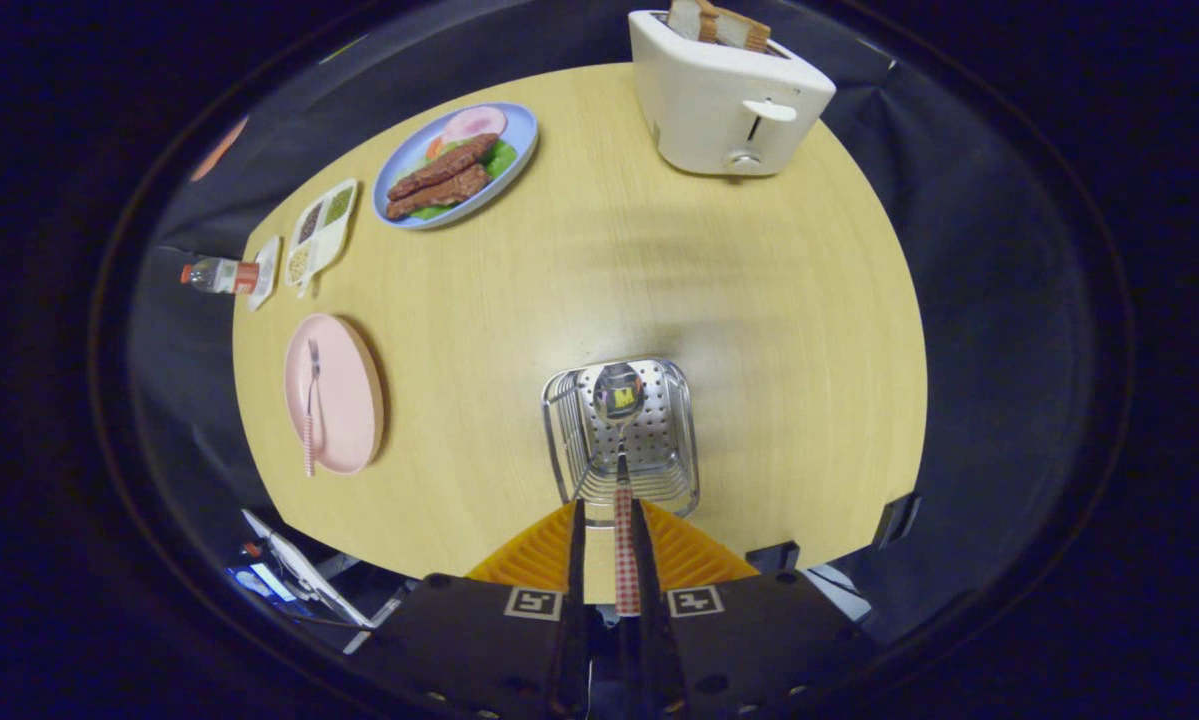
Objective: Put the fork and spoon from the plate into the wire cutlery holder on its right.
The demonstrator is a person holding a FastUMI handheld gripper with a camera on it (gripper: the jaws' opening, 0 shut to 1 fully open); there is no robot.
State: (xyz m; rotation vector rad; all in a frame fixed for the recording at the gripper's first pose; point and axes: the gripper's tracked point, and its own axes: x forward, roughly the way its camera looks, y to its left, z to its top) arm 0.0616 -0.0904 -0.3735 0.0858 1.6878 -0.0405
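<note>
Spoon (pixel 621 400) clamped between fingers (pixel 576 530) over wire holder (pixel 621 430); no legible writing.

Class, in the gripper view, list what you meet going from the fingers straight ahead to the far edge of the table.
Gripper shut on the spoon → wire cutlery holder → bare table → toaster holding bread.

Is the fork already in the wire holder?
No, the fork lies on the pink plate; the gripper holds the spoon over the wire holder.
</note>
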